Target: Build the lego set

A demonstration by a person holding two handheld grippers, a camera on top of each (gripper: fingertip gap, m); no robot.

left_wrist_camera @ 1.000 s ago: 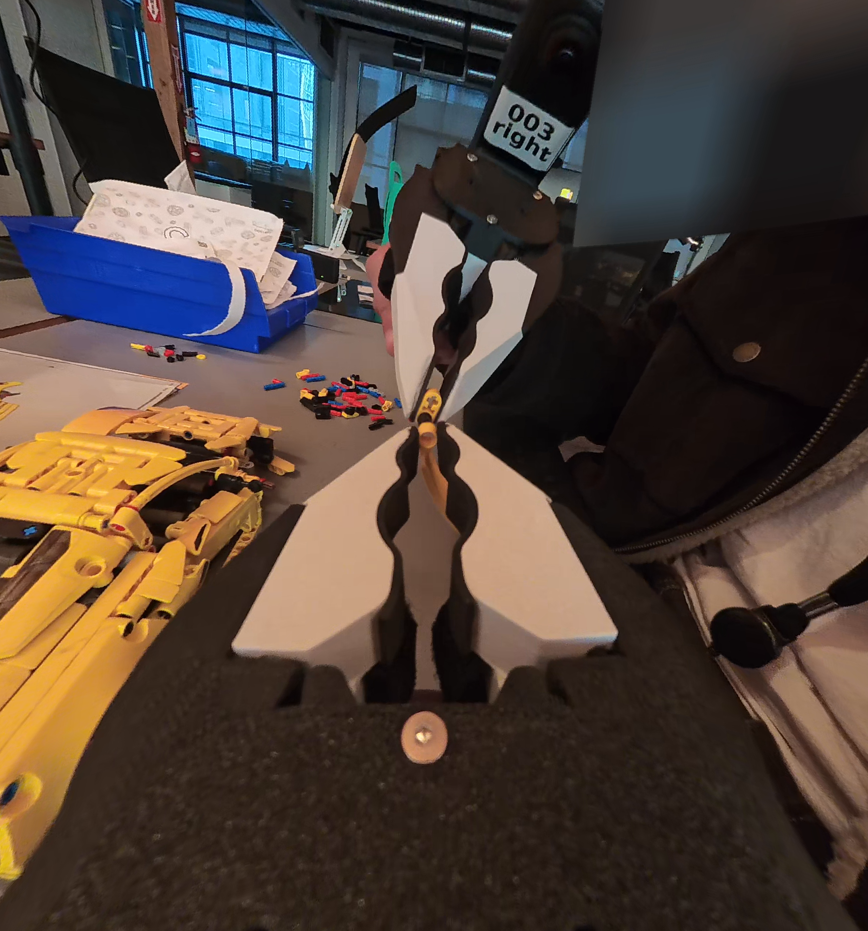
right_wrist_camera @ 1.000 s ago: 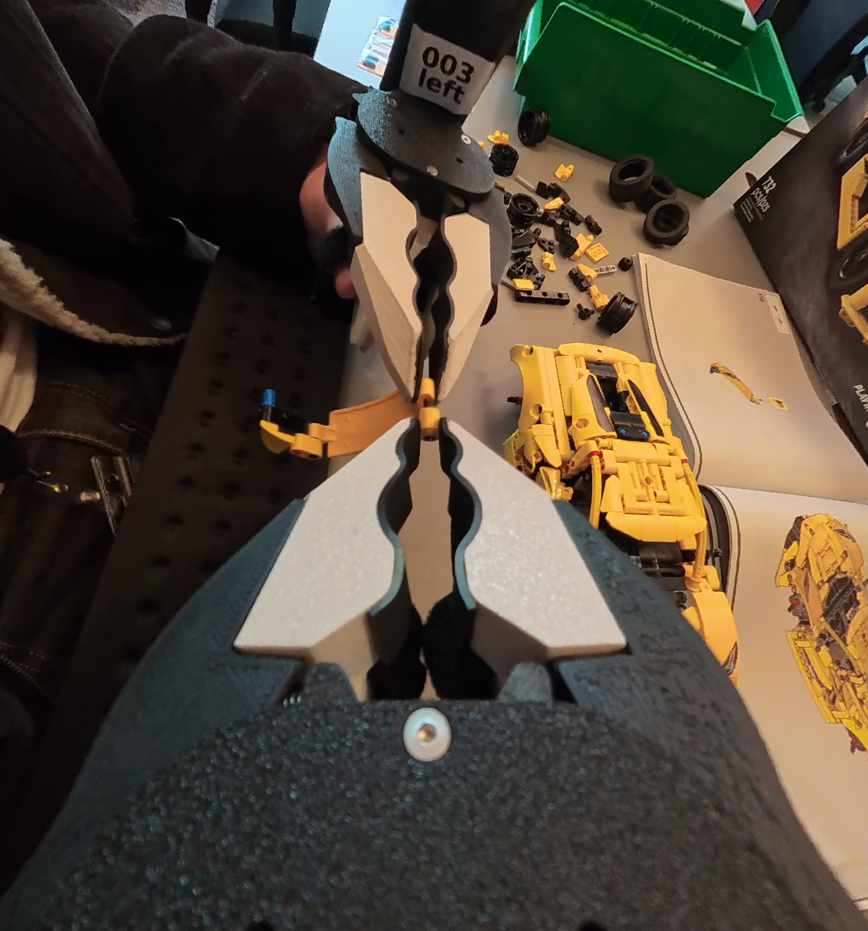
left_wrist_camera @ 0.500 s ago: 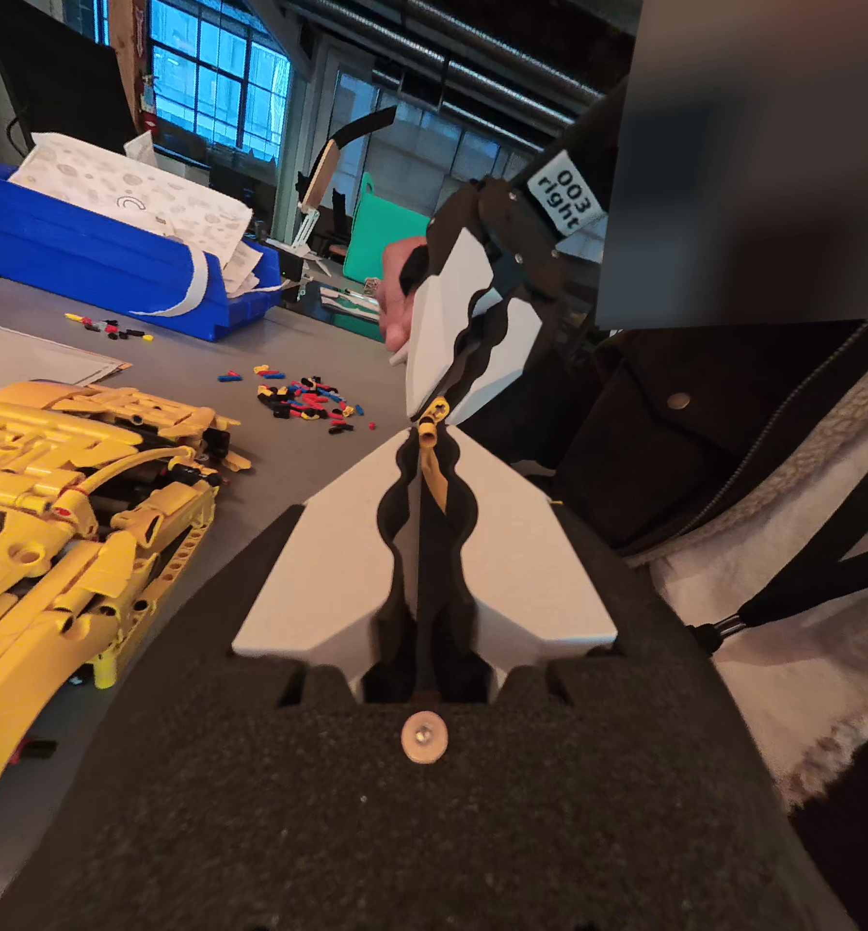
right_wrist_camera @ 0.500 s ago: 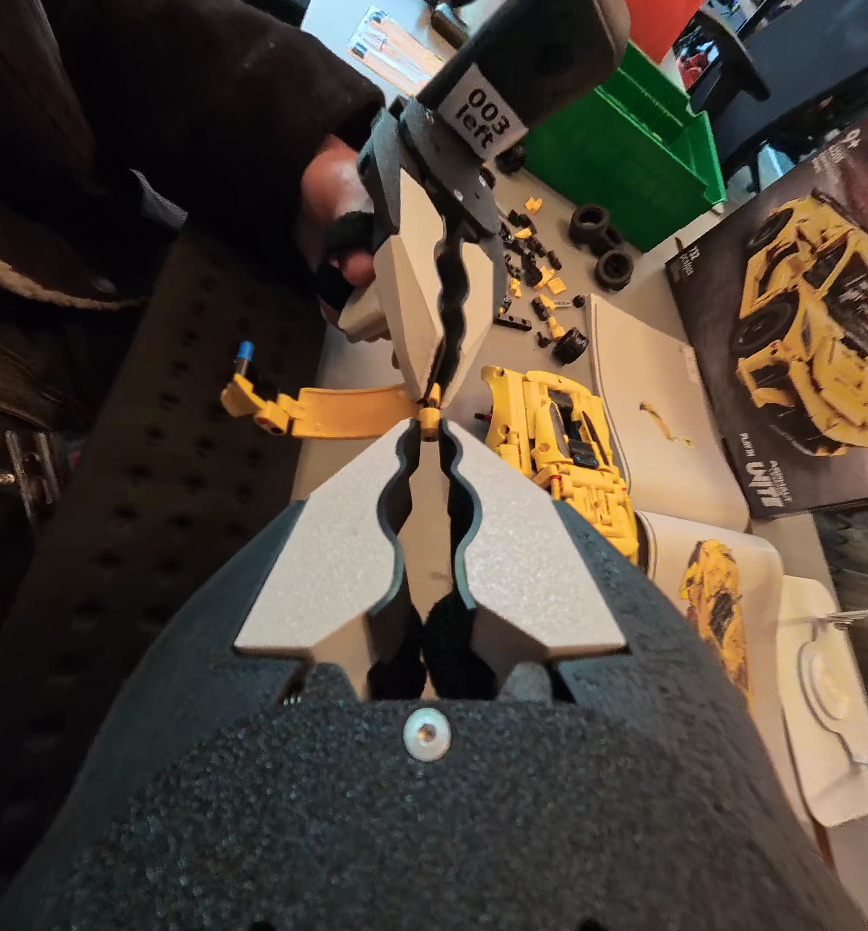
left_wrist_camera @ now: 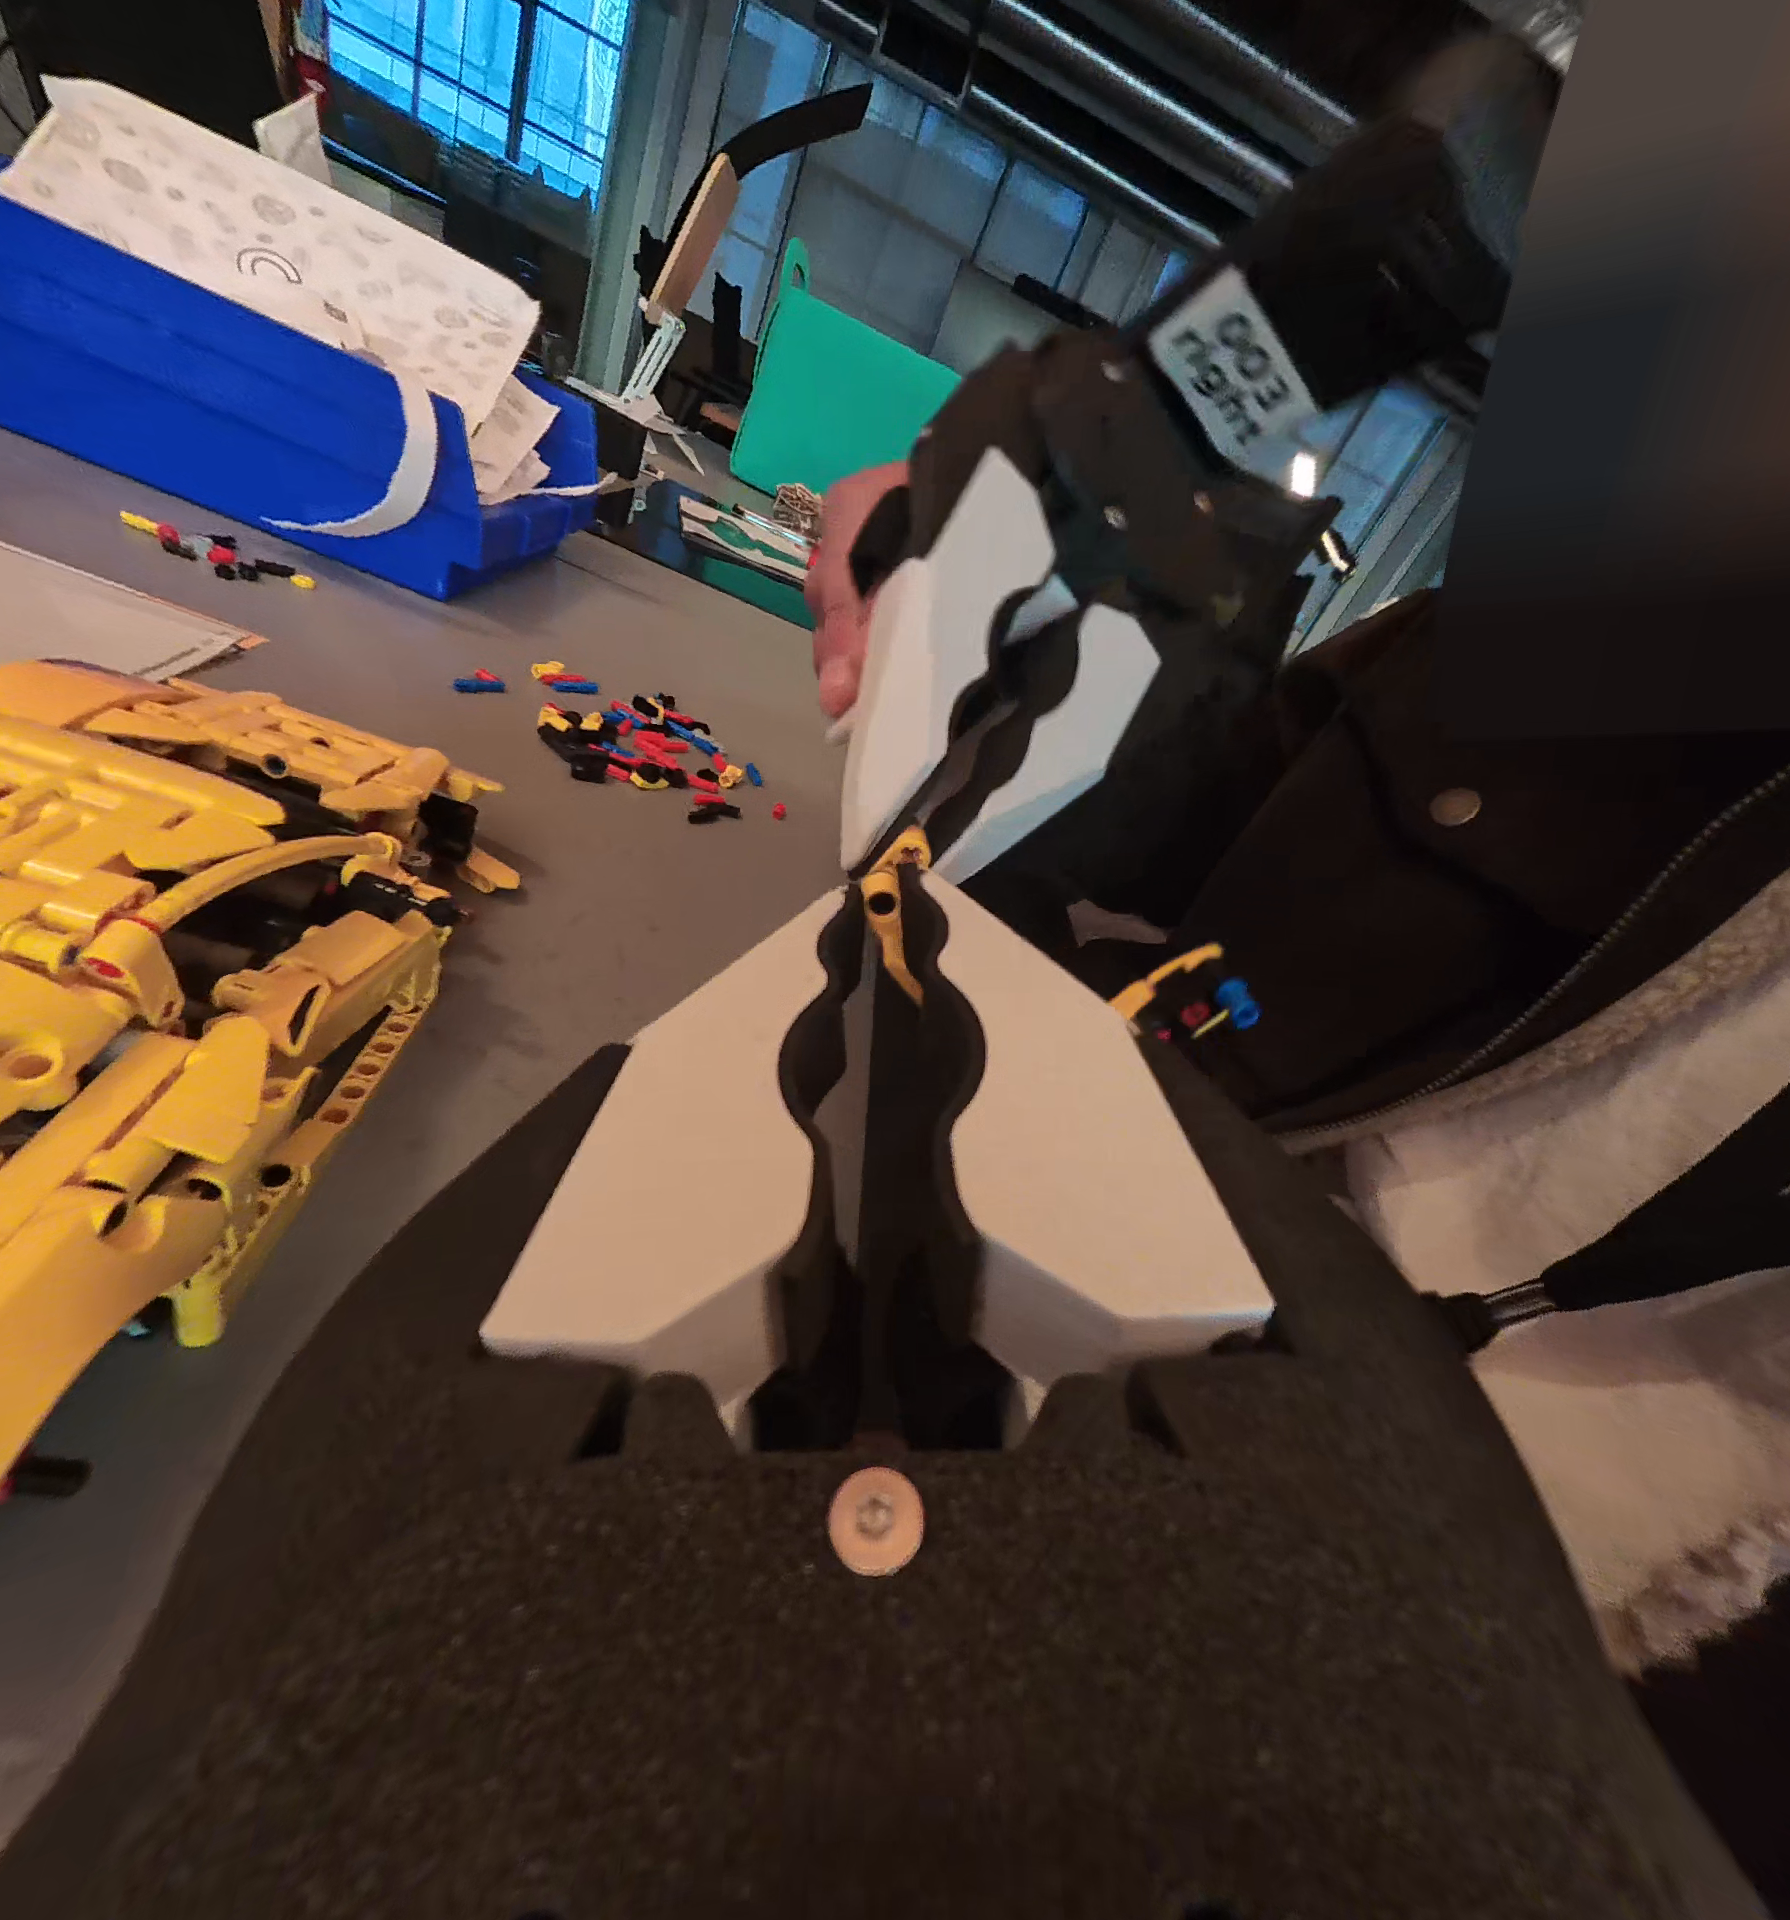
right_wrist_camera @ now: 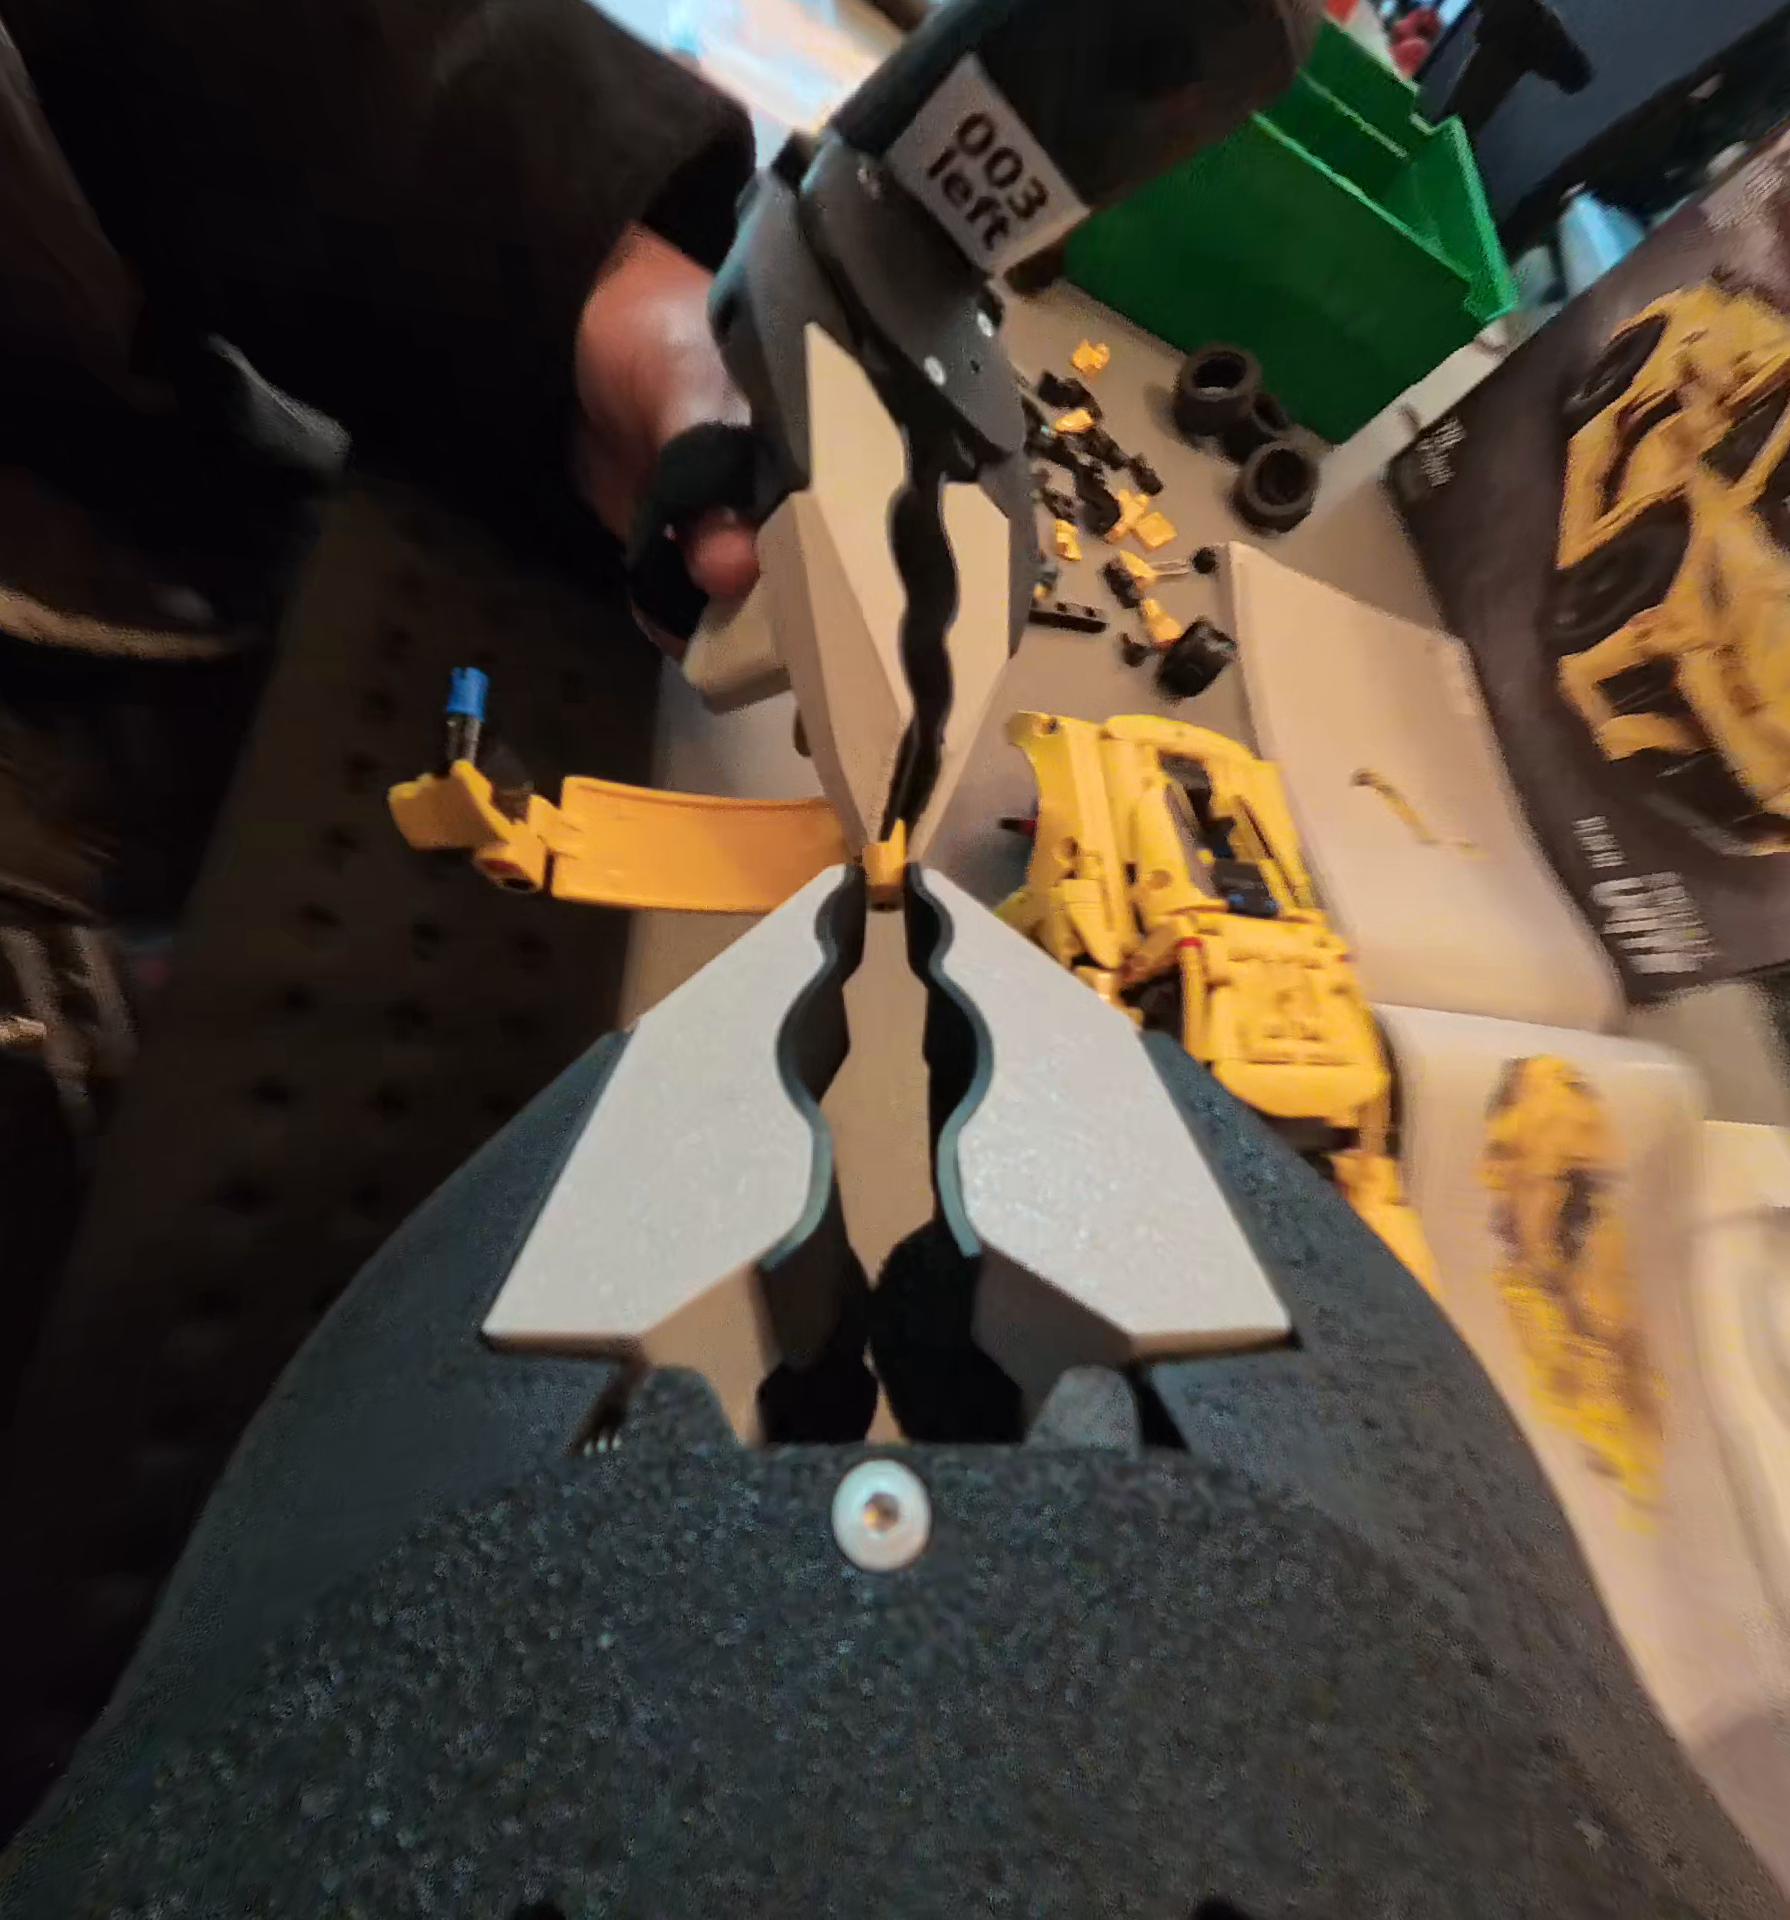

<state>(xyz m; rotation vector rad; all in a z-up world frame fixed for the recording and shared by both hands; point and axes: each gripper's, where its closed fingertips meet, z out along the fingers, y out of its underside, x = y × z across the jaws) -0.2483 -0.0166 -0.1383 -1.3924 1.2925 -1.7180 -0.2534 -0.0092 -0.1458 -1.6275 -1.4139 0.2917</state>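
Observation:
My left gripper (left_wrist_camera: 880, 899) is shut on one end of a yellow curved panel (right_wrist_camera: 683, 857), held in the air above the table edge. The panel's far end carries a blue pin (right_wrist_camera: 465, 691). In the left wrist view the panel (left_wrist_camera: 896, 940) shows edge-on between my fingers. My right gripper (right_wrist_camera: 883, 888) is shut on a small yellow connector (right_wrist_camera: 883, 862) pressed against the gripped end of the panel. The two grippers meet tip to tip; the right gripper (left_wrist_camera: 901, 857) comes down from the upper right. The part-built yellow car (left_wrist_camera: 143, 935) lies on the table, also seen in the right wrist view (right_wrist_camera: 1182, 883).
A pile of small loose pins (left_wrist_camera: 652, 743) and a blue bin (left_wrist_camera: 195, 395) with paper sit behind the car. A green bin (right_wrist_camera: 1286, 239), black tyres (right_wrist_camera: 1275, 478), loose parts, the set's box (right_wrist_camera: 1701, 623) and an open booklet (right_wrist_camera: 1390, 810) lie around the car. A person's dark jacket (left_wrist_camera: 1390, 883) is close by. The tips of both grippers are at nearly the same place.
Both grippers have tilted and turned together while staying shut, with the panel and the connector still held tip to tip. The panel's free end has swung up to near level.

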